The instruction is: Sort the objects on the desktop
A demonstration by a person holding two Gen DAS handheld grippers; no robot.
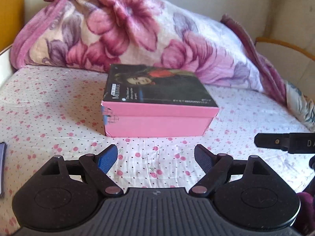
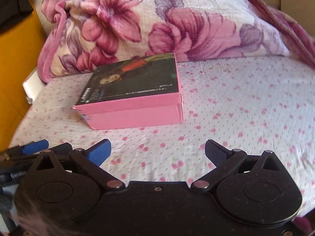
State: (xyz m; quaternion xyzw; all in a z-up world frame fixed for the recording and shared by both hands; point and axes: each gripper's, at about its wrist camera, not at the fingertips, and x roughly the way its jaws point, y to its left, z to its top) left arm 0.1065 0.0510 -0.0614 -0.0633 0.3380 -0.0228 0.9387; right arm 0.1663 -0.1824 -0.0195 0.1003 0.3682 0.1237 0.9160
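The box (image 1: 159, 106) lies closed on the sheet (image 1: 49, 102), just in front of the blanket (image 1: 137, 29) — untouched, so by my judgement the sorting has hardly begun. The left gripper (image 1: 155, 157) and the right gripper (image 2: 157, 153) both hover near it, fingers spread wide and empty. Nothing stands between them and the box — only the blanket just behind it and a dark edge (image 1: 2, 167) at far left.

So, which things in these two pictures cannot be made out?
- Box contents: lid closed, both views.
- Lid text: too small and blurred, both views.
- Purple object: cut off by the left edge, left wrist view.
- Right gripper: cut off by the right edge, left wrist view.
- Bed behind the blanket: hidden.
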